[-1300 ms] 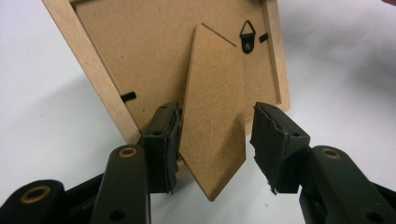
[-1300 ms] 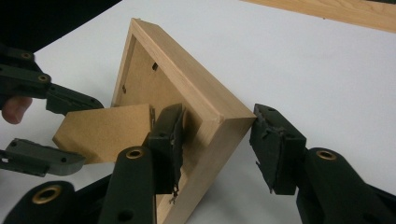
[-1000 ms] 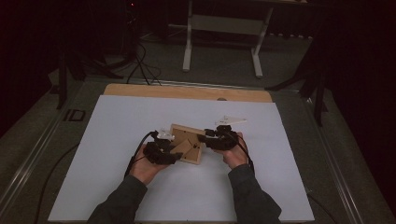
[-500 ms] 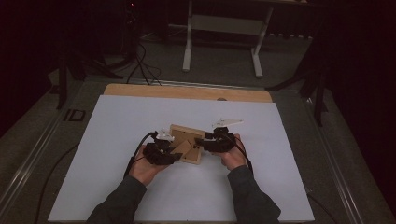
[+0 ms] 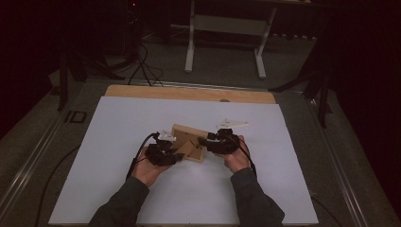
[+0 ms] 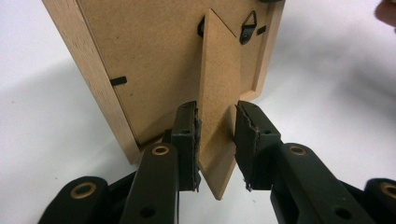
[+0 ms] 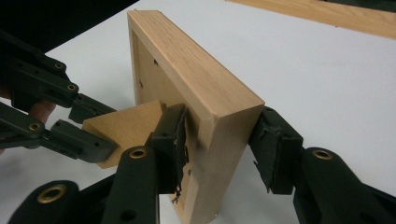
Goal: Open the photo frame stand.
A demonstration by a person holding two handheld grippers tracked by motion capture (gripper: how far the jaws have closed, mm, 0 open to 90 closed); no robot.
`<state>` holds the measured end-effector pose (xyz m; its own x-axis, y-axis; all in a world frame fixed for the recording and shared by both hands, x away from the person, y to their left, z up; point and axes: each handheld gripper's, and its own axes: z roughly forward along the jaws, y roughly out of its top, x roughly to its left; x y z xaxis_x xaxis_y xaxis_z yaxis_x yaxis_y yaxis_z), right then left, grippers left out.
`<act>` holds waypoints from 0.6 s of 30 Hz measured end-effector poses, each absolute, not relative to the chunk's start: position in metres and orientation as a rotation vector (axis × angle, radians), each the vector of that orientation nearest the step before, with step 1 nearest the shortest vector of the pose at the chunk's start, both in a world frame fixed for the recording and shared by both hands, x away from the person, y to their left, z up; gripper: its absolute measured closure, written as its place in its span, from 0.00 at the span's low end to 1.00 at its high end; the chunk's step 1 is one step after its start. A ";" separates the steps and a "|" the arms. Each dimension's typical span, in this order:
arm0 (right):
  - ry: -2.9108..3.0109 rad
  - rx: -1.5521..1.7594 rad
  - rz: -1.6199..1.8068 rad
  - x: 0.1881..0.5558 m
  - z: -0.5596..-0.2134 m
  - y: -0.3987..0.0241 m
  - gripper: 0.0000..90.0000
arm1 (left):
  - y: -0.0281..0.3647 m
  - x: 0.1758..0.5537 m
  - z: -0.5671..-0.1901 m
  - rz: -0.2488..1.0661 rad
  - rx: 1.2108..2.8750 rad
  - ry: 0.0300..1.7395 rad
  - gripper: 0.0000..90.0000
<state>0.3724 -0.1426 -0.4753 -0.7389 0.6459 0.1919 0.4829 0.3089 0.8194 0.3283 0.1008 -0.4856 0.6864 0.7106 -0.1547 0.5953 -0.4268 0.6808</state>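
A wooden picture frame (image 5: 187,135) stands on edge mid-table with its back (image 6: 149,60) towards my left gripper. A brown fibreboard stand (image 6: 217,84) folds out from that back. My left gripper (image 6: 217,144) has just been closing on the stand, and both pads now sit against its edges. In the right gripper view the same jaws (image 7: 95,128) pinch the stand (image 7: 126,126). My right gripper (image 7: 223,116) has just been closing on the frame's (image 7: 196,70) near corner, one pad on the back and one on the front. Seen from above, the left gripper (image 5: 177,153) and right gripper (image 5: 205,141) flank the frame.
A white sheet (image 5: 118,142) covers the table, and a bare wooden strip (image 5: 189,93) runs along its far edge. Beyond the table are a metal stand's legs (image 5: 257,61) and floor cables (image 5: 142,61). A cable (image 5: 137,156) trails from the left gripper.
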 end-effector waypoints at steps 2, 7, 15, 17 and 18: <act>2.388 1.044 1.404 0.372 -0.474 -0.143 0.63 | 0.099 0.330 -0.486 0.221 2.167 1.000 0.78; 2.358 1.024 1.387 0.370 -0.472 -0.142 0.63 | 0.095 0.335 -0.489 0.259 2.178 1.004 0.78; 2.334 1.001 1.345 0.369 -0.470 -0.138 0.63 | 0.095 0.341 -0.495 0.311 2.176 0.993 0.77; 2.329 0.997 1.330 0.369 -0.469 -0.137 0.63 | 0.096 0.342 -0.497 0.320 2.172 0.985 0.77; 2.329 0.997 1.326 0.368 -0.469 -0.136 0.63 | 0.096 0.342 -0.497 0.320 2.172 0.985 0.77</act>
<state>0.3684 -0.1360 -0.4687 -0.7222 0.6858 0.0902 0.4278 0.3404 0.8373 0.3425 0.0958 -0.4973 0.6776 0.7325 -0.0653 0.5539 -0.4499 0.7005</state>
